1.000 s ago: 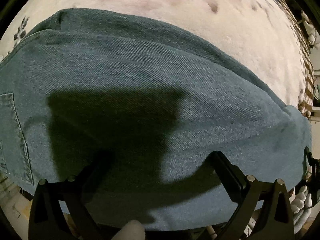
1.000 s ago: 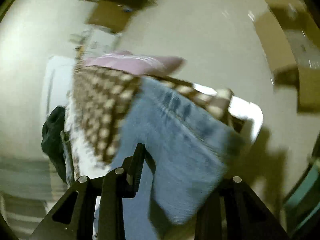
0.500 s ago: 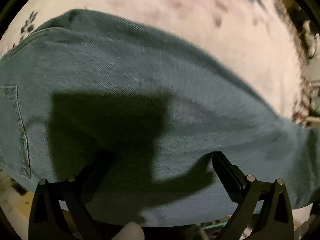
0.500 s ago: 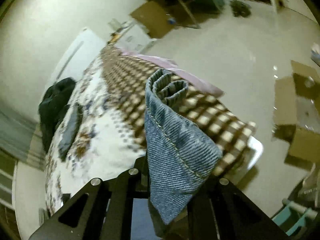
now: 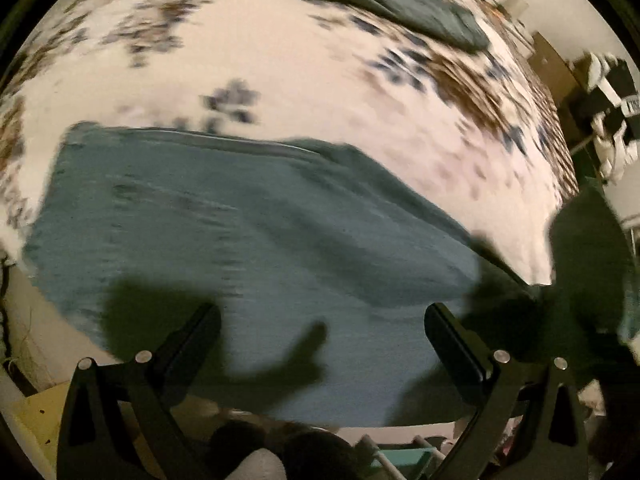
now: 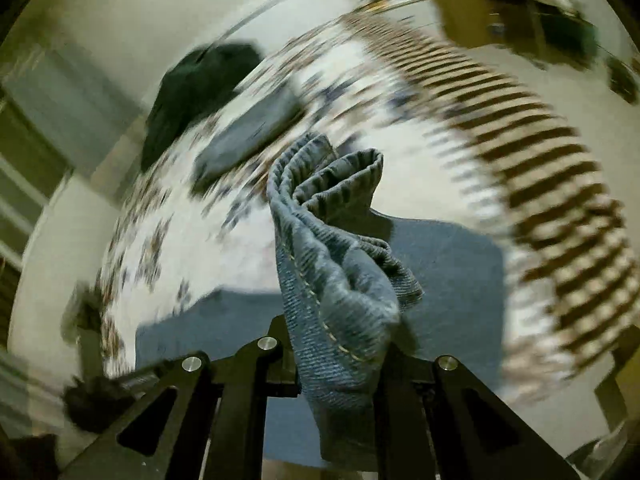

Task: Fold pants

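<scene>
Blue denim pants lie spread on a floral bedspread. My left gripper is open and empty, hovering over the near part of the denim; its shadow falls on the cloth. My right gripper is shut on a bunched end of the pants, with the stitched hem sticking up between the fingers. The rest of the pants lies flat on the bed below it.
A folded blue garment lies farther up the bed; it also shows in the right wrist view. A dark garment sits at the bed's far edge. A brown checked blanket covers the right side. Floor and boxes lie beyond.
My left gripper has pulled back from the denim, so more bedspread shows. My right gripper has swung over the bed with the bunched pants end in it.
</scene>
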The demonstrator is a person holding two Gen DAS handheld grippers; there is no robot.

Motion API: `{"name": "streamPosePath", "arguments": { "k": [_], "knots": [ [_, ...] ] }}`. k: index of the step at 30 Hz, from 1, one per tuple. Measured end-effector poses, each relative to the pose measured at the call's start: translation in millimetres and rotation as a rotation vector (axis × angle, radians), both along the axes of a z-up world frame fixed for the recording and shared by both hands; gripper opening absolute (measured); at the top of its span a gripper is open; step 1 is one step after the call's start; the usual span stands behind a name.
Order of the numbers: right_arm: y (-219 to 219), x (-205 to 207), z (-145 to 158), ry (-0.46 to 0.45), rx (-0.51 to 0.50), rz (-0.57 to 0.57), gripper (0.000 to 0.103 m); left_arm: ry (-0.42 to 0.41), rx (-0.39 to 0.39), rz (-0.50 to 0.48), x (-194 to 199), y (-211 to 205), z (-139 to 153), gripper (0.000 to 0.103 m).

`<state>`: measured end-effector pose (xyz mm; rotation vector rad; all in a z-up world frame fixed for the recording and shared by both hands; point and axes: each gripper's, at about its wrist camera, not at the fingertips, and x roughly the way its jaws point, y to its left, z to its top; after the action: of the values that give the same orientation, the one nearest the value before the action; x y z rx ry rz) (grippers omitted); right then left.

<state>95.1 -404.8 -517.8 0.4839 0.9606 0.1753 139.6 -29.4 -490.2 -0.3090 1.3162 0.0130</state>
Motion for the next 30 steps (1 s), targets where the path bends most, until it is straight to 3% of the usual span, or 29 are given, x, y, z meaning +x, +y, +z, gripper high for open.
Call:
{"name": "streamPosePath", "arguments": {
  "k": [6, 9, 11, 12, 13, 14, 16, 18, 23, 27, 29, 30],
  "knots": [
    [155.2, 5.1, -41.8, 0.046, -0.064, 0.223, 0.012, -0.028, 0.057, 0.073, -14.5, 61.0, -1.1, 0.103],
    [227.1, -2.1, -66.9, 0.069, -0.153, 0.351, 0.012, -0.016, 0.073, 0.104, -20.0, 85.2, -8.7, 0.103],
    [258.5, -1.4, -96.5, 0.162, -0.228, 0.380, 0.028, -0.004, 0.069, 0.136, -26.4, 104.1, -13.0, 0.103],
    [265.0, 2.7, -110.9, 0.224, -0.199, 0.379, 0.033, -0.002, 0.063, 0.149, -28.3, 109.6, -14.5, 0.103],
    [266.7, 3.8, -115.2, 0.253, -0.159, 0.380, 0.050, -0.002, 0.060, 0.166, -31.4, 117.1, -15.8, 0.103],
    [266.9, 4.8, -114.4, 0.274, -0.101, 0.387, 0.079, -0.004, 0.060, 0.177, -34.5, 122.9, -15.3, 0.103],
    [256.9, 2.2, -98.0, 0.267, 0.052, 0.383, 0.095, -0.004, 0.055, 0.213, -42.3, 136.0, -19.2, 0.103],
    [241.7, -2.4, -80.5, 0.247, 0.100, 0.336, 0.095, 0.014, 0.046, 0.258, -50.3, 149.7, -27.9, 0.103],
    [223.1, -7.6, -81.2, 0.327, -0.128, 0.250, 0.095, 0.047, -0.020, 0.494, -71.1, 195.4, -63.3, 0.103],
    [208.7, -3.6, -100.1, 0.417, -0.147, 0.193, 0.095, 0.000, -0.193, 0.728, -88.0, 232.3, -95.4, 0.102],
    [211.5, -3.4, -105.3, 0.425, -0.160, 0.193, 0.095, -0.103, -0.265, 0.798, -92.5, 244.4, -102.1, 0.081],
    [214.1, -3.8, -106.5, 0.422, -0.168, 0.197, 0.095, -0.161, -0.271, 0.809, -93.2, 246.9, -99.3, 0.049]
  ]
}}
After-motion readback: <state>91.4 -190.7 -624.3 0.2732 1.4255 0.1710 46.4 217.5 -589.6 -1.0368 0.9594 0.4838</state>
